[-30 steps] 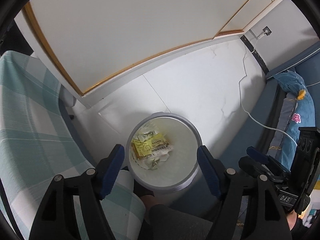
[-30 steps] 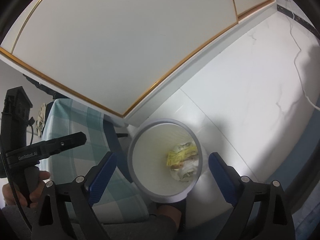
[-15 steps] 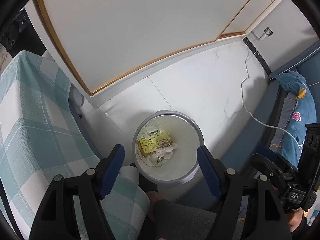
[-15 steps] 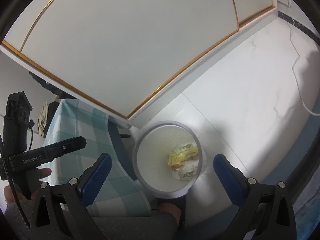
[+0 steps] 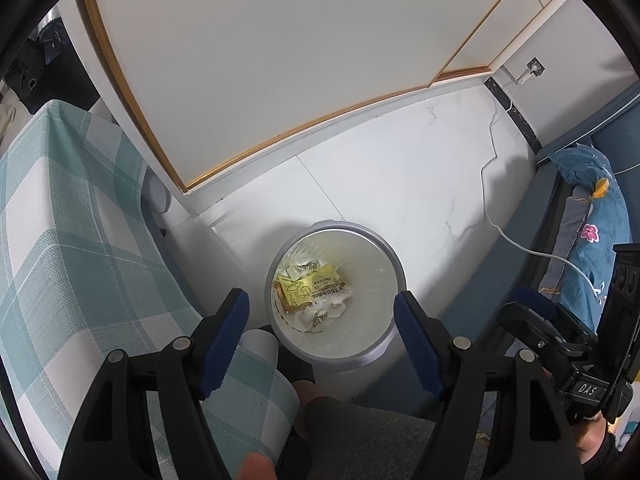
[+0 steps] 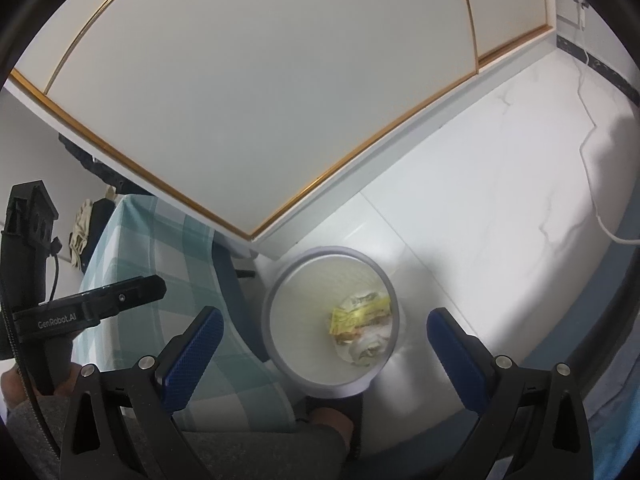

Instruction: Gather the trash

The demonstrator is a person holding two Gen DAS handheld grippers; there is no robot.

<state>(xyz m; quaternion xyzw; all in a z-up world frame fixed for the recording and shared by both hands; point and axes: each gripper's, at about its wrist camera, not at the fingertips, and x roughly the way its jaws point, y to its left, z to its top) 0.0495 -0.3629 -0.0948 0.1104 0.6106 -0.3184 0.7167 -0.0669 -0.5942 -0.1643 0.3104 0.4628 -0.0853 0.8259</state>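
Trash point(image 5: 310, 294) lies at the bottom of a round grey-rimmed bin point(image 5: 394, 268), low in the centre of the left wrist view: a yellow wrapper on top of crumpled white paper. The bin stands on a white marble-patterned floor point(image 5: 400, 184), just beside a table draped in a teal-and-white checked cloth point(image 5: 60, 240) at the left of the frame.

Left gripper point(image 5: 322, 312): jaws apart, nothing between the blue pads; the bin appears in the gap, far below. Right gripper point(image 6: 324, 330): jaws have just been opening and stand wide, also with nothing between them, above the same bin point(image 6: 276, 300); the trash point(image 6: 360, 322) shows at the right side of the bin floor.

A white cable point(image 5: 496, 208) runs across the floor from a wall socket at upper right. A blue floral cushion point(image 5: 600, 216) lies at the right edge. White cabinet doors with gold trim point(image 5: 280, 60) fill the upper frame.
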